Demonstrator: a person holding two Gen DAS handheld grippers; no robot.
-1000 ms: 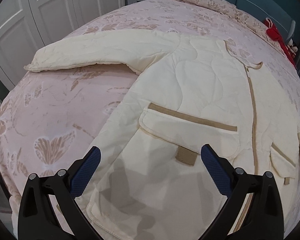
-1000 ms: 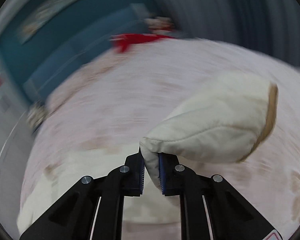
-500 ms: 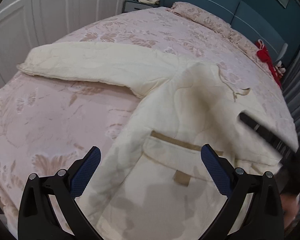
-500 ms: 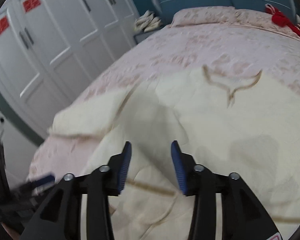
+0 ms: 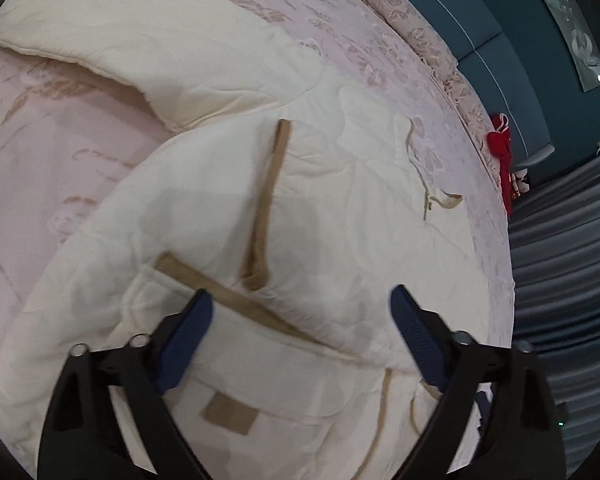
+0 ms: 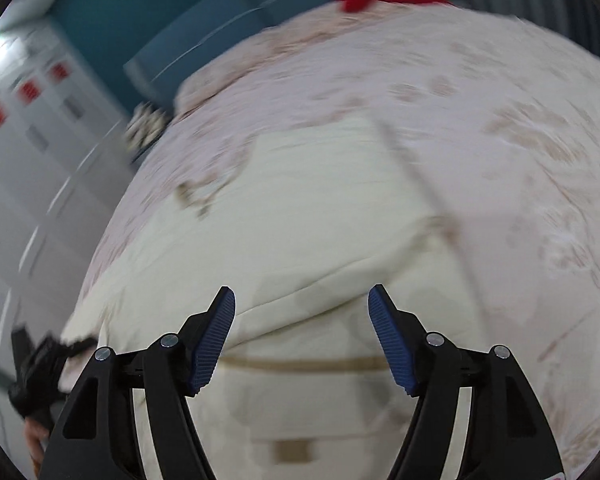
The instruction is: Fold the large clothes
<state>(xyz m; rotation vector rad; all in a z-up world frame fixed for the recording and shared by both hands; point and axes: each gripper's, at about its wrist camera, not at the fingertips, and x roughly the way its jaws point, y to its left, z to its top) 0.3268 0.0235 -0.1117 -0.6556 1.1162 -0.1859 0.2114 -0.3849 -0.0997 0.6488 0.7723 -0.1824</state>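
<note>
A cream quilted jacket (image 5: 340, 216) with tan trim lies on the pink bed. Its right sleeve is folded across the chest, tan cuff (image 5: 266, 204) on top. Its left sleeve (image 5: 140, 48) stretches out to the upper left. My left gripper (image 5: 300, 332) is open and empty just above a tan-edged pocket flap (image 5: 236, 300). The jacket also shows in the blurred right wrist view (image 6: 300, 220). My right gripper (image 6: 302, 320) is open and empty above the folded sleeve's edge.
The pink patterned bedspread (image 5: 40, 128) surrounds the jacket. A teal headboard (image 5: 480, 32) and a red item (image 5: 500, 148) are at the far side. Grey curtains (image 5: 560, 260) hang to the right. White wardrobe doors (image 6: 28, 128) stand at the left in the right wrist view.
My right gripper carried the right sleeve across the jacket's chest, let it go and opened. My left gripper moved closer over the jacket, staying open.
</note>
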